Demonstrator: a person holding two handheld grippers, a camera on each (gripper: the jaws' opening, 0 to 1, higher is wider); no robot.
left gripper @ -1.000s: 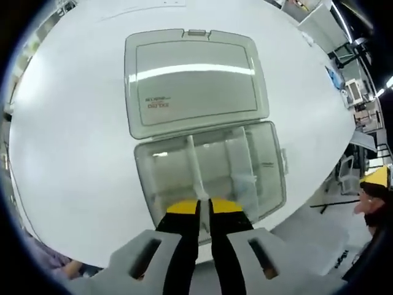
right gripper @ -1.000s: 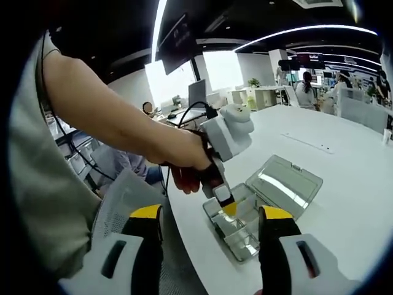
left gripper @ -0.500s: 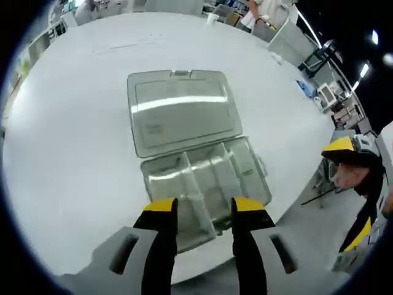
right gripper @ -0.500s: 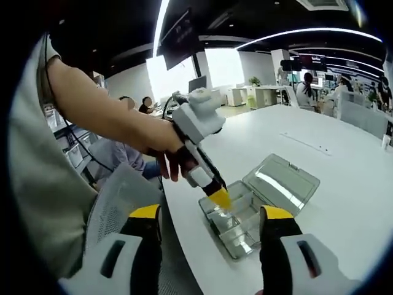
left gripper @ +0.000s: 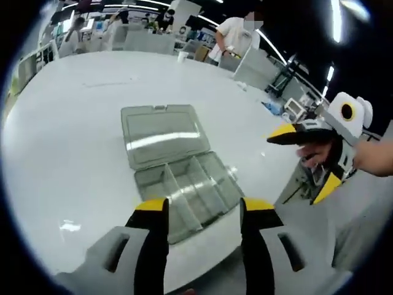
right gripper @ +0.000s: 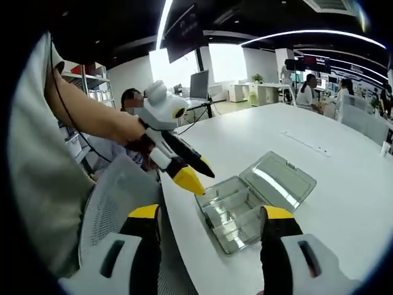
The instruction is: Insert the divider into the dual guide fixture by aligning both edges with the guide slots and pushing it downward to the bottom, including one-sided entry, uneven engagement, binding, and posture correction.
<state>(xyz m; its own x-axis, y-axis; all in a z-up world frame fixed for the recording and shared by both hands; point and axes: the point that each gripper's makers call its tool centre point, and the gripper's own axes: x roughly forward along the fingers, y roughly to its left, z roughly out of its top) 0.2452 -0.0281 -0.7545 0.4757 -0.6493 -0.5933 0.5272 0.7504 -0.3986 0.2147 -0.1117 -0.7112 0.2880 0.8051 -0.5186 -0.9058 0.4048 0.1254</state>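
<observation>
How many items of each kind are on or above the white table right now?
Clear compartment box with open lid: 1
Dividers standing in the box: 2
Claws, left claw and right claw: 2
Total: 5

Grey tongs (left gripper: 202, 212) with black, yellow-tipped jaws; pale sleeve (right gripper: 34, 184).

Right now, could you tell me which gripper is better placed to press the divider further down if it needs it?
Probably the left gripper: it hangs open close above the organizer box, nearer than the right gripper.
</observation>
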